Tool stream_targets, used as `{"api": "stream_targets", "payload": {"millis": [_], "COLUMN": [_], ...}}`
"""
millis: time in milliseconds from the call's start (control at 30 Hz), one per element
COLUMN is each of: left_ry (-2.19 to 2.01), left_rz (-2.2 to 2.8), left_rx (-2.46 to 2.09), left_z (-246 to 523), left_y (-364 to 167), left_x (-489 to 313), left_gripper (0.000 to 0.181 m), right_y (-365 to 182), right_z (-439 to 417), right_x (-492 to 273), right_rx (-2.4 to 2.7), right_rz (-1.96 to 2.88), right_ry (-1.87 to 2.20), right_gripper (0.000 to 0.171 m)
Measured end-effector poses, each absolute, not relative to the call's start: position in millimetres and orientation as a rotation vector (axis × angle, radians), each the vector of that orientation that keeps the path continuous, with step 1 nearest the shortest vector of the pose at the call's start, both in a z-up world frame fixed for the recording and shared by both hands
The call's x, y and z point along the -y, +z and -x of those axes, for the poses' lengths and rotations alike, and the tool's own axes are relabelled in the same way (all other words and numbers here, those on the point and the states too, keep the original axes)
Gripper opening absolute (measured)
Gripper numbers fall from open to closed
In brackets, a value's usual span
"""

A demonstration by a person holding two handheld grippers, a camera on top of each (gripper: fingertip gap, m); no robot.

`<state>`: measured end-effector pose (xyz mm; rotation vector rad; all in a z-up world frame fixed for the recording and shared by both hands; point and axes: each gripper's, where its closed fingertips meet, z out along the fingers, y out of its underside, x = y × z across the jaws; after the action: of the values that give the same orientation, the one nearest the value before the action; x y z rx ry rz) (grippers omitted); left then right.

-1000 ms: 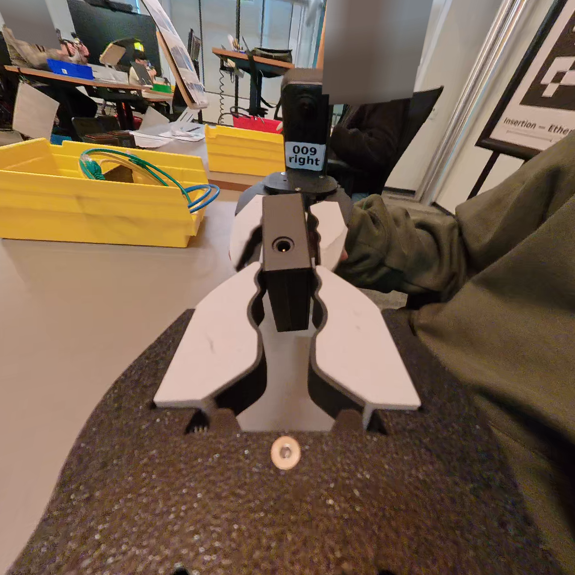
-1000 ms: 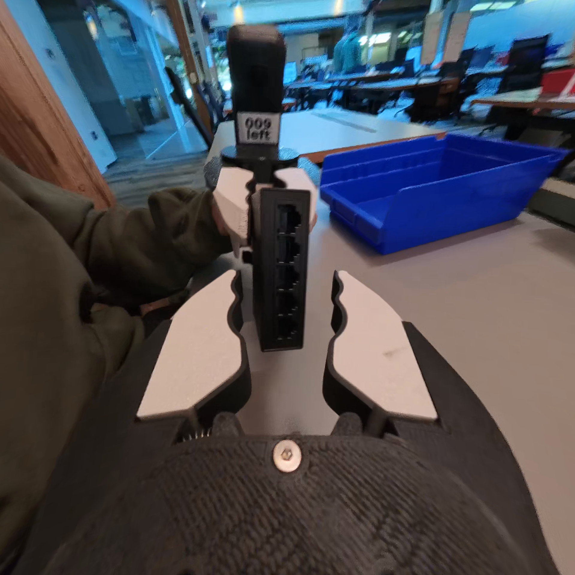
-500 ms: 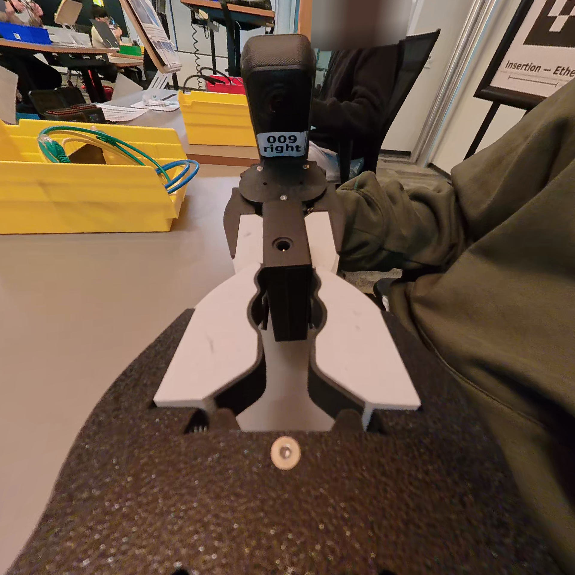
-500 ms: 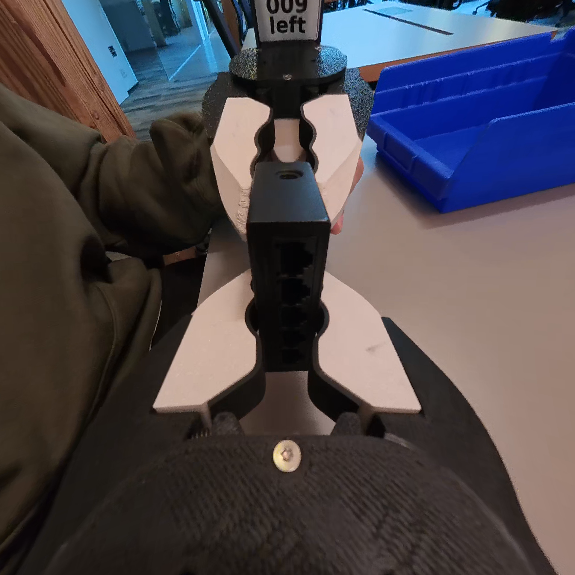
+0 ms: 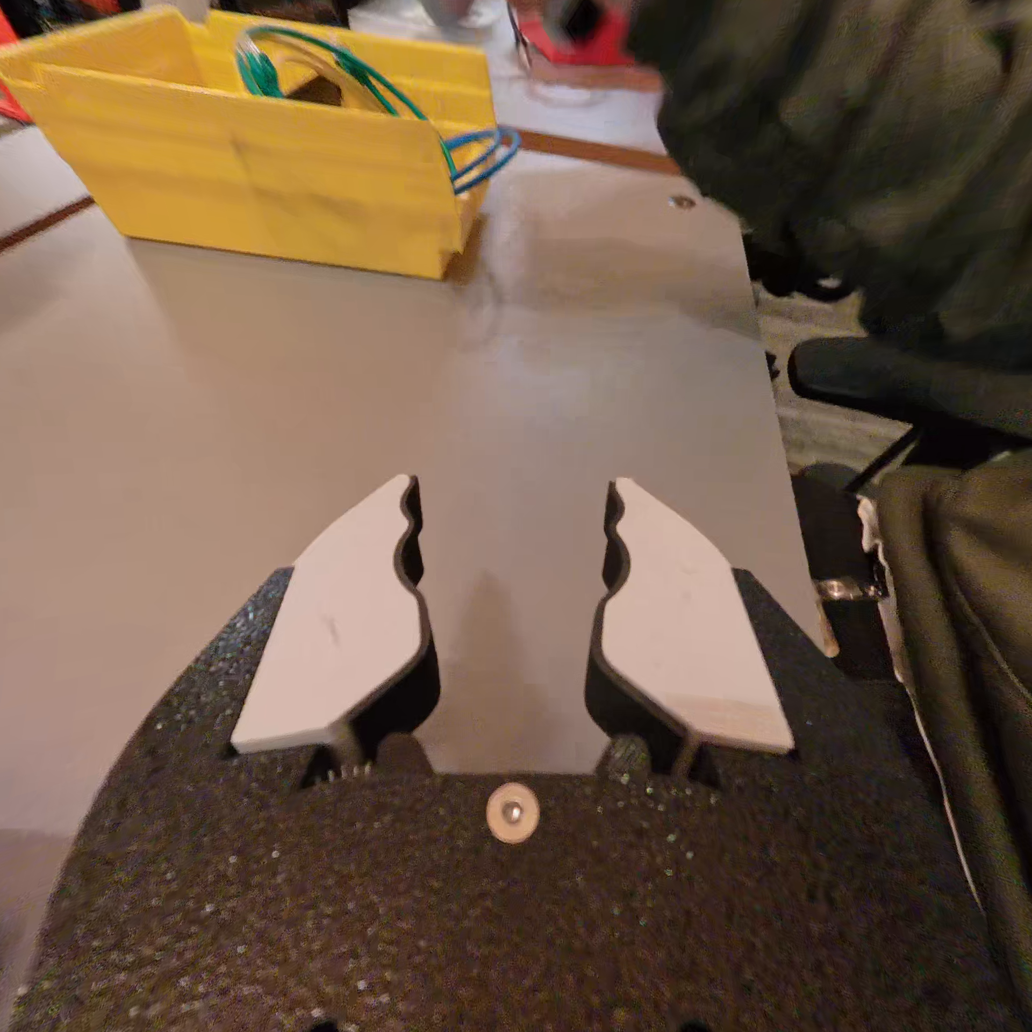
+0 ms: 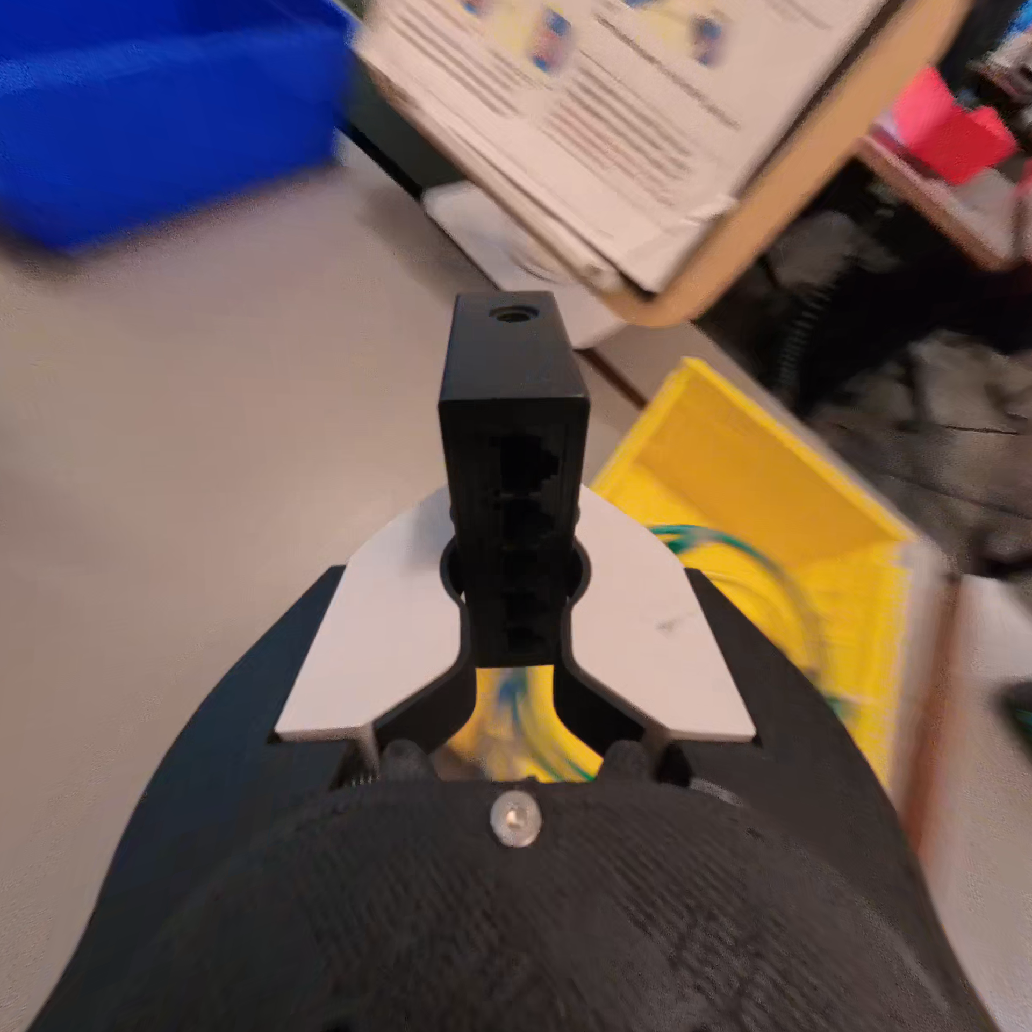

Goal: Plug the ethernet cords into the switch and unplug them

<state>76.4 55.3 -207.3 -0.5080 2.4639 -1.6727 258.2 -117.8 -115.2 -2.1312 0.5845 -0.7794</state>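
My right gripper (image 6: 516,505) is shut on the black switch (image 6: 514,447), which stands upright between the fingers with its column of ports facing the camera. No cord is plugged in. My left gripper (image 5: 511,486) is open and empty above the grey table (image 5: 279,391). Green and blue ethernet cords (image 5: 391,95) lie coiled in a yellow bin (image 5: 251,167) at the far left of the left wrist view. The same bin (image 6: 782,502) with cords (image 6: 720,544) shows blurred below and right of the switch in the right wrist view.
A blue bin (image 6: 156,111) stands at the upper left of the right wrist view. A board with printed sheets (image 6: 642,111) leans behind the switch. A person in a dark green sleeve (image 5: 865,139) and a black chair (image 5: 904,391) are past the table's right edge. My hands' fingertips stand some 25 cm from each other.
My left gripper let go of the switch, opened and drew away over the table. My right gripper, shut on the switch, swung with it toward the yellow bin.
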Motion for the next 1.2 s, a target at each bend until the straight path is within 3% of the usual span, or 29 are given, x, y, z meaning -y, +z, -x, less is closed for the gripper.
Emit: {"api": "stream_targets", "payload": {"millis": [100,233,433,600,933,1200], "left_ry": [-1.634,-1.647,-1.766,-1.702,-1.67,-1.585], "left_rz": [0.457,0.461,0.552,0.52,0.517,0.535], "left_rx": [-2.493,-2.485,-2.451,-2.486,-2.529,-2.395], "left_z": [-73,-74,-78,-76,-70,-87], "left_y": [-213,-213,-207,-214,-226,-216], "left_x": [-50,-53,-53,-52,-30,35], "left_gripper": [0.06,0.057,0.049,0.053,0.073,0.086], "right_y": [-94,-110,-170,-179,-140,-95], "right_z": [-337,-403,-433,-439,-419,-343], "right_x": [169,207,219,211,215,263], "right_rx": [-0.559,-0.389,-0.234,-0.222,-0.484,-0.843], "right_rz": [2.377,2.745,3.016,2.991,2.699,2.357], "right_ry": [-1.081,-1.277,-1.164,-1.137,-1.295,-1.605], "right_gripper": [0.03,0.031,0.03,0.031,0.067,0.07]}}
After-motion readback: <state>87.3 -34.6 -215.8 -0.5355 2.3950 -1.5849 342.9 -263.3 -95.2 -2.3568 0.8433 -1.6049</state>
